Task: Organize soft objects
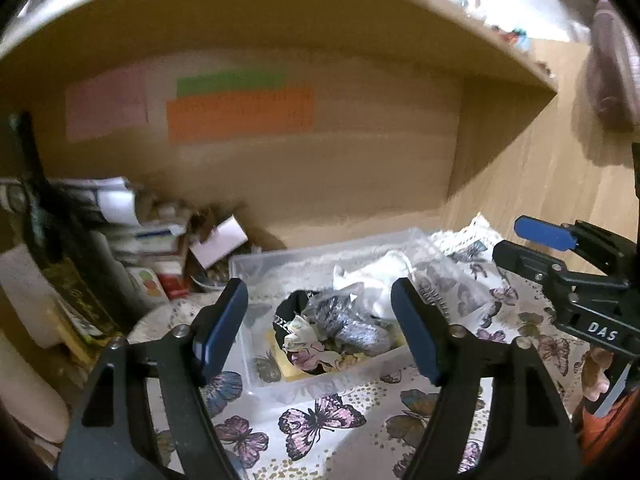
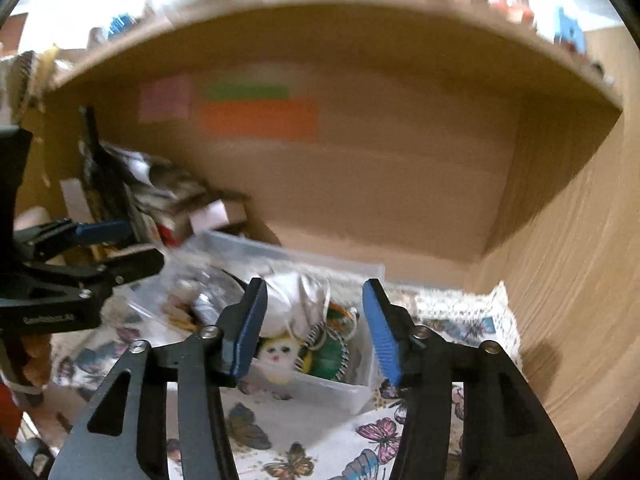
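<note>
A clear plastic box stands on a butterfly-print cloth under a wooden shelf. It holds soft items: a grey knitted piece in a clear bag, a white cloth, a floral fabric. My left gripper is open and empty, just in front of the box. My right gripper is open and empty over the box's near right part, above a doll face, a green round item and the white cloth.
Books, boxes and papers are piled at the left of the recess. Coloured notes stick on the wooden back wall. A wooden side wall closes the right. Each gripper shows in the other's view.
</note>
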Available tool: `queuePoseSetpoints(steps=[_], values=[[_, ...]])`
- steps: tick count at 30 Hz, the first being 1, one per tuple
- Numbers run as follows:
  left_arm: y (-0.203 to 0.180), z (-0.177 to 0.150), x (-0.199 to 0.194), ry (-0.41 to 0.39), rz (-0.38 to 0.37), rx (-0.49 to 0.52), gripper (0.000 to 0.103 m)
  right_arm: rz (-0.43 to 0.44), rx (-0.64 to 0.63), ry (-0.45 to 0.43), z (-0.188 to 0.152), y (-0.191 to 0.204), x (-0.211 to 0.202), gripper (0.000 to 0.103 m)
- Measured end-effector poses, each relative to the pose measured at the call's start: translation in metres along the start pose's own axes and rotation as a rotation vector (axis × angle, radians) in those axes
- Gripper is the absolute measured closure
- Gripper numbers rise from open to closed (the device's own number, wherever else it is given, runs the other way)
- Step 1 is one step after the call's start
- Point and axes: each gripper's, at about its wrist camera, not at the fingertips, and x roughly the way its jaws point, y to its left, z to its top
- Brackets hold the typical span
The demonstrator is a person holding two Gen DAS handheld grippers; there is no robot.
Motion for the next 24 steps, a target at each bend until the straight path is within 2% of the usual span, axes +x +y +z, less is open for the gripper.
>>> queuePoseSetpoints(steps=[2, 4, 7, 12, 14, 24], values=[[-0.001, 0.001, -0.013, -0.028, 0.005, 0.001, 0.029, 0.01, -0.002, -0.043, 0.003, 0.003, -0.017, 0.039], [-0.002, 0.001, -0.027, -0.056, 0.008, -0.004, 0.026, 0.018, 0.001, -0.084, 0.005, 0.006, -0.031, 0.033], [-0.004, -0.002, -0.046, -0.1, 0.021, -0.011, 0.013, 0.036, 0.008, -0.132, 0.005, 0.011, -0.05, 0.023], [-0.013, -0.009, -0.07, -0.168, 0.047, 0.002, 0.002, 0.048, 0.018, -0.172, 0.001, 0.018, -0.068, 0.016], [-0.016, -0.011, -0.076, -0.183, 0.047, 0.007, 0.001, 0.05, 0.023, -0.179, -0.001, 0.02, -0.072, 0.009], [-0.025, -0.022, -0.085, -0.184, 0.024, 0.008, 0.0, 0.048, 0.05, -0.188, -0.011, 0.023, -0.081, 0.009]])
